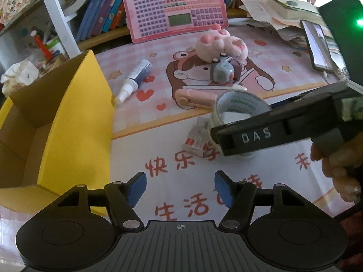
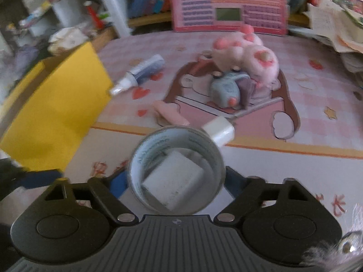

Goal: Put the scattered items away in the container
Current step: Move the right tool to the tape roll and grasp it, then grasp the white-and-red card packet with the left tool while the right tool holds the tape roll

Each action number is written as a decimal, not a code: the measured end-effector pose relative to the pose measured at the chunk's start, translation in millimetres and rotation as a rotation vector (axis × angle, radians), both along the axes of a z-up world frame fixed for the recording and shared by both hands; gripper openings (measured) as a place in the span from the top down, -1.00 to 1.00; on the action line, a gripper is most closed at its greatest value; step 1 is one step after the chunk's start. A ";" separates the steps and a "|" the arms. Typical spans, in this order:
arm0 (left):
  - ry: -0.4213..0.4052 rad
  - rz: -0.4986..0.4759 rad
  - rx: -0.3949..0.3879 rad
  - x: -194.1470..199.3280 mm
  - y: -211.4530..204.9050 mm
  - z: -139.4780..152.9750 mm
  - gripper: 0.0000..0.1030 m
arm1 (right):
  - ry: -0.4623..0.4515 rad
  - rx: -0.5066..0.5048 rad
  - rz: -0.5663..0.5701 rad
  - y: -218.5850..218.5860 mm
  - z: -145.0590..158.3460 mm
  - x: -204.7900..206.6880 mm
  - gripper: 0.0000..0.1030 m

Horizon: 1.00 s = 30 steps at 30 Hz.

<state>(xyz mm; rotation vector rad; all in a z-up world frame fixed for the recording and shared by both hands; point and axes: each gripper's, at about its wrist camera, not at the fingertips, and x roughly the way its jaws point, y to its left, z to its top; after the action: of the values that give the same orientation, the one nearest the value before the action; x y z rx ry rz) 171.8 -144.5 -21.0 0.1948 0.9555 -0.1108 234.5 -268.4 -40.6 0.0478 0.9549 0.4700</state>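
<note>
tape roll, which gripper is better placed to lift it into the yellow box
Right. The right gripper already has the clear tape roll between its blue pads. The left gripper is open over bare mat, nothing between its fingers, though nearer the yellow cardboard box.

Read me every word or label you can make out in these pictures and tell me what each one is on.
"DAS": white letters on the right gripper.
"快乐": red characters on the table mat.
"生活": red characters lower on the same mat.
Green print inside the tape roll: too small to read.
Keys on the pink keyboard toy: too small.
Book spines and small packet: unreadable.
</note>
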 end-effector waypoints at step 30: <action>0.046 -0.008 -0.086 74.9 -15.6 -34.4 0.26 | -0.038 -0.015 -0.108 -82.8 21.1 -5.1 -0.61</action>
<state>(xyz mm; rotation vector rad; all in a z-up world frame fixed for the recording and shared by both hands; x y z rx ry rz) 246.7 -160.0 -55.4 0.1177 0.9943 -0.1640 229.4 -351.2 -19.5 0.0758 0.9133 0.3630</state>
